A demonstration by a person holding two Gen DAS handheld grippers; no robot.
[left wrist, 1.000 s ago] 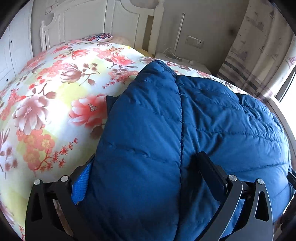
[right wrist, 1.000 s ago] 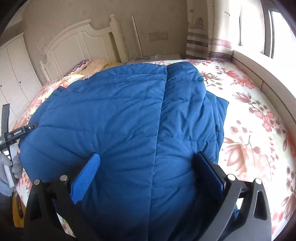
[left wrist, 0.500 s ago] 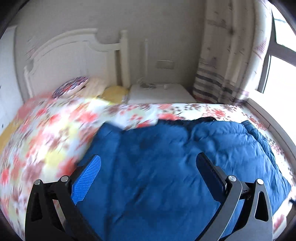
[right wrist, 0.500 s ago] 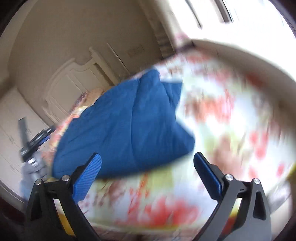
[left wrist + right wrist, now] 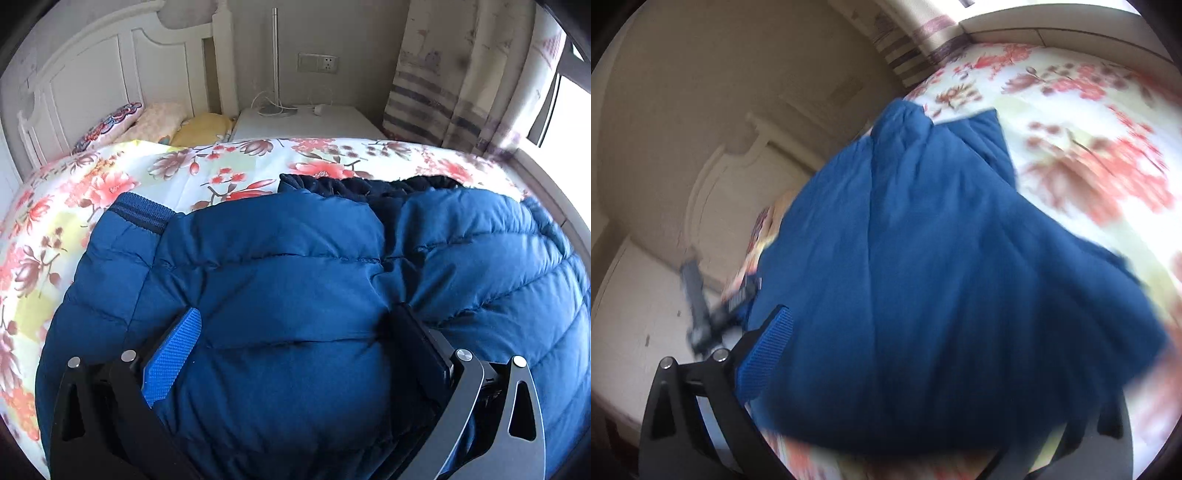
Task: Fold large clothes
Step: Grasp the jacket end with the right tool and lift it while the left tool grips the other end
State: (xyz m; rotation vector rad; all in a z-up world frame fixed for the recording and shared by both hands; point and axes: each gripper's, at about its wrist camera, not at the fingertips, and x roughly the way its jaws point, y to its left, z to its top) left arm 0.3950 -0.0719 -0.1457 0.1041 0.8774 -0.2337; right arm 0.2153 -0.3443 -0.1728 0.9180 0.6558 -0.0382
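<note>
A blue padded jacket [image 5: 295, 295] lies heaped on the bed [image 5: 92, 192], filling the middle and lower part of the left wrist view, its quilted panels puffed up and a darker lining showing at its far edge, upper centre of the frame. The left gripper [image 5: 295, 347] sits at the bottom of that view with its jaws spread wide, the blue-padded finger at lower left and the black one at lower right both pressed into the fabric, a bulge of jacket swelling between them; nothing is pinched. Beyond the jacket the flowered bedspread runs to a white headboard [image 5: 92, 74] at upper left, pillows [image 5: 147, 122] below it, a white nightstand [image 5: 306, 122] at upper centre and a striped curtain [image 5: 461, 74] at upper right. The right wrist view is tilted and blurred: the jacket [image 5: 942, 277] spreads across its centre over the bedspread, the right gripper [image 5: 905, 369] shows its blue pad at lower left against the cloth, its other finger is hidden under fabric, so how its jaws stand I cannot tell
</note>
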